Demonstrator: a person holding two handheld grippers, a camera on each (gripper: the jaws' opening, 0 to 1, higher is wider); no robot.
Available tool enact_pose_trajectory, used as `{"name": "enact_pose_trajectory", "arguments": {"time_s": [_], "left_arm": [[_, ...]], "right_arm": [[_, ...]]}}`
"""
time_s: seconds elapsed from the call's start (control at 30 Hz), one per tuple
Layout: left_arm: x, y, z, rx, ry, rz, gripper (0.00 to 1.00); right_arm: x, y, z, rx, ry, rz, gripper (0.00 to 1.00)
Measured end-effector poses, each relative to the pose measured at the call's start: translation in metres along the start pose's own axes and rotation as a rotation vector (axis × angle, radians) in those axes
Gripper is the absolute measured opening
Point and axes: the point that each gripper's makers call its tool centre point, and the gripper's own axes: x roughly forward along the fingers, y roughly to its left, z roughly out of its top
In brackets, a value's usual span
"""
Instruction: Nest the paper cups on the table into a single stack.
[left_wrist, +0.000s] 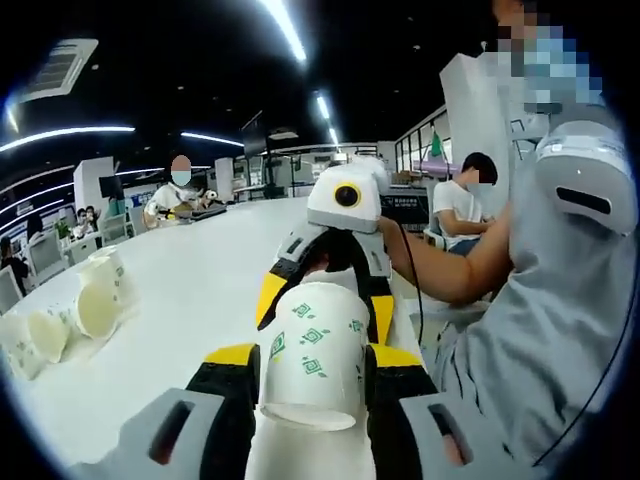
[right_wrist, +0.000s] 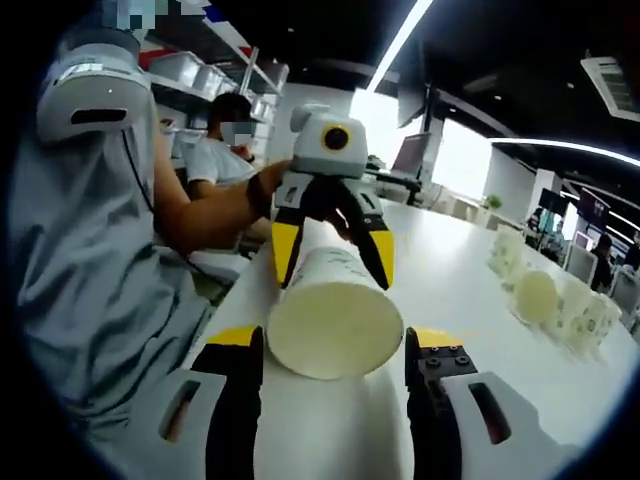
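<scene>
Paper cup (left_wrist: 313, 355) between both claws, its far end hidden.

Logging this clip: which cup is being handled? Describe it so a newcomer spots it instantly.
Start at the long white table; near its edge, two yellow-and-black grippers face each other. The white paper cup with green diamond prints is gripped between them, lifted and tipped, unlike the loose white paper cups farther along the table.
</scene>
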Motion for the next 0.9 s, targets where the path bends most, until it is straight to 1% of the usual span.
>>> {"name": "enact_pose_trajectory", "arguments": {"time_s": [0.07, 0.23, 0.3, 0.4, 0.63, 0.8, 0.9], "left_arm": [[-0.001, 0.001, 0.002, -0.016, -0.015, 0.001, 0.46], [-0.006, 0.007, 0.003, -0.018, -0.044, 0.015, 0.46], [-0.008, 0.006, 0.001, -0.007, -0.031, 0.014, 0.46], [-0.012, 0.006, -0.001, -0.002, -0.027, 0.015, 0.46], [-0.026, 0.003, -0.002, 0.003, -0.030, 0.032, 0.46], [-0.031, 0.005, 0.001, 0.004, -0.041, 0.050, 0.41], [-0.032, 0.005, 0.004, 0.009, -0.052, 0.050, 0.38]], "right_arm": [[0.000, -0.001, 0.002, 0.015, -0.011, -0.007, 0.59], [-0.001, 0.001, 0.008, 0.044, -0.055, -0.003, 0.57], [0.000, 0.003, 0.010, 0.048, -0.062, 0.004, 0.56], [0.001, 0.004, 0.010, 0.059, -0.070, 0.000, 0.56], [-0.003, -0.001, 0.010, 0.059, -0.067, -0.018, 0.55], [-0.006, -0.007, 0.008, 0.054, -0.066, -0.026, 0.55], [-0.007, -0.010, 0.006, 0.055, -0.067, -0.032, 0.55]]}}
